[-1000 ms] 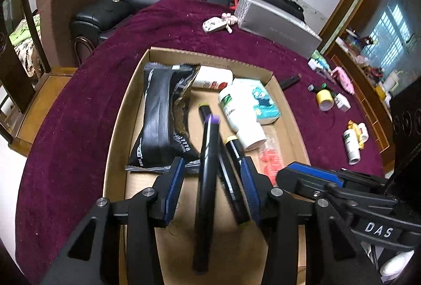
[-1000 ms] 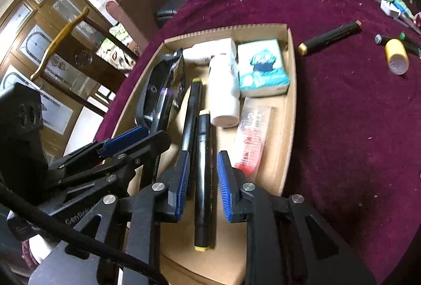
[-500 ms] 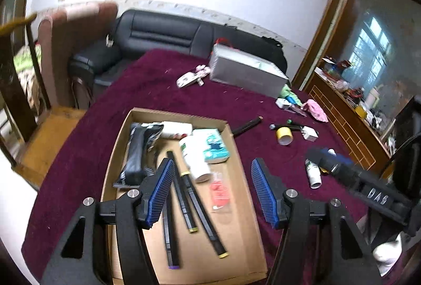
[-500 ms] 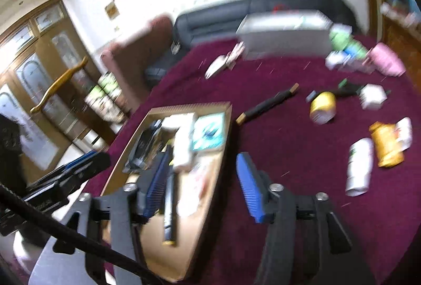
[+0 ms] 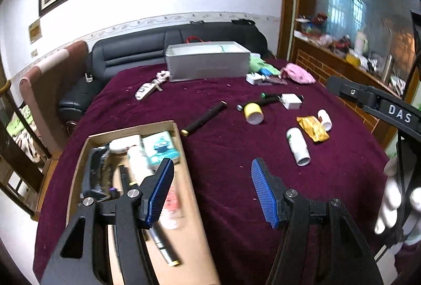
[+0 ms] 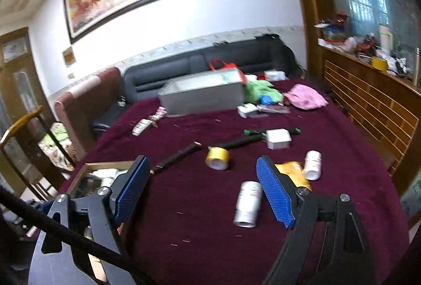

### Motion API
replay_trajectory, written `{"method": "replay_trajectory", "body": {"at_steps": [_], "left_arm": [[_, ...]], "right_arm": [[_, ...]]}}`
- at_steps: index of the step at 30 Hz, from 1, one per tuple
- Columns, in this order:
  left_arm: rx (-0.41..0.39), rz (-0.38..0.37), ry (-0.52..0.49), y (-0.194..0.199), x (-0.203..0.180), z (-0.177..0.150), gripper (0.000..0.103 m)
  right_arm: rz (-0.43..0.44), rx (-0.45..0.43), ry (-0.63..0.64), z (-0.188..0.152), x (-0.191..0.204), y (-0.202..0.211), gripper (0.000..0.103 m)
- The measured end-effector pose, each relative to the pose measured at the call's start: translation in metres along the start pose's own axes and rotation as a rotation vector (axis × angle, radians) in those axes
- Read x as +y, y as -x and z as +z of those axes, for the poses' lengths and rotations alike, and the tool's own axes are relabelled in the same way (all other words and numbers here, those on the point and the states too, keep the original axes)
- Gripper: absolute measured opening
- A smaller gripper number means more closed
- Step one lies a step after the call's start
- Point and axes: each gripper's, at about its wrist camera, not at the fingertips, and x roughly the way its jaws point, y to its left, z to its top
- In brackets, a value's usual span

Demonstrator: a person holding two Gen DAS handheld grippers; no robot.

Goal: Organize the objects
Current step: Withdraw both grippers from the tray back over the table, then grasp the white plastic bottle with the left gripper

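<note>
A cardboard tray (image 5: pixel 185 150) sits at the near left of the maroon table and holds markers, a white bottle, a tissue pack and a black pouch. My left gripper (image 5: pixel 211 191) is open and empty, raised above the tray's right edge. My right gripper (image 6: pixel 202 190) is open and empty above the cloth, right of the tray (image 6: pixel 86 169). Loose on the cloth lie a black marker (image 5: pixel 204 119), a yellow tape roll (image 5: pixel 253 113), a white bottle (image 5: pixel 298 149), a yellow packet (image 5: pixel 313 128) and a small white bottle (image 5: pixel 325 119). The white bottle (image 6: pixel 247 203) lies just below the right gripper.
A grey box (image 5: pixel 208 64), a key fob (image 5: pixel 144 91), a white charger (image 5: pixel 290 102), a pink cloth (image 5: pixel 298 73) and green items lie at the table's far side. A black sofa (image 5: pixel 126 53) and a chair (image 5: pixel 44 90) stand behind. A wooden cabinet (image 6: pixel 368 106) is at right.
Both grippers let go of the markers in the tray, opened wide and lifted up and back. The views now take in the whole table and the room.
</note>
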Motion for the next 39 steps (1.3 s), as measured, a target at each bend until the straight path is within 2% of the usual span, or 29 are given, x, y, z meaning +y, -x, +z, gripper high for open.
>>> {"method": "replay_trajectory", "body": {"at_steps": [6,15,22,26,32,39], "left_arm": [[0.055,-0.010,-0.047,-0.021,-0.033,0.002,0.055],[0.159,-0.041,-0.091,-0.060,-0.072,0.004,0.055],[0.263,-0.110,-0.029,-0.100,-0.082,0.002,0.055],[0.308,-0.133,-0.001,-0.124,-0.091,0.002,0.055],[0.280,-0.165,0.001,-0.147,-0.117,0.016,0.055],[0.281,-0.140,-0.061,-0.182,-0.148,0.026,0.055]], "right_arm": [[-0.076,0.045,-0.019,-0.010,-0.050,-0.010,0.084],[-0.128,0.102,-0.131,-0.020,-0.121,-0.023,0.083],[-0.167,0.099,-0.216,-0.022,-0.167,-0.035,0.083],[-0.143,0.101,-0.290,-0.024,-0.191,-0.050,0.083],[-0.096,0.115,-0.371,-0.037,-0.211,-0.068,0.083],[-0.082,0.122,-0.425,-0.043,-0.224,-0.070,0.083]]}}
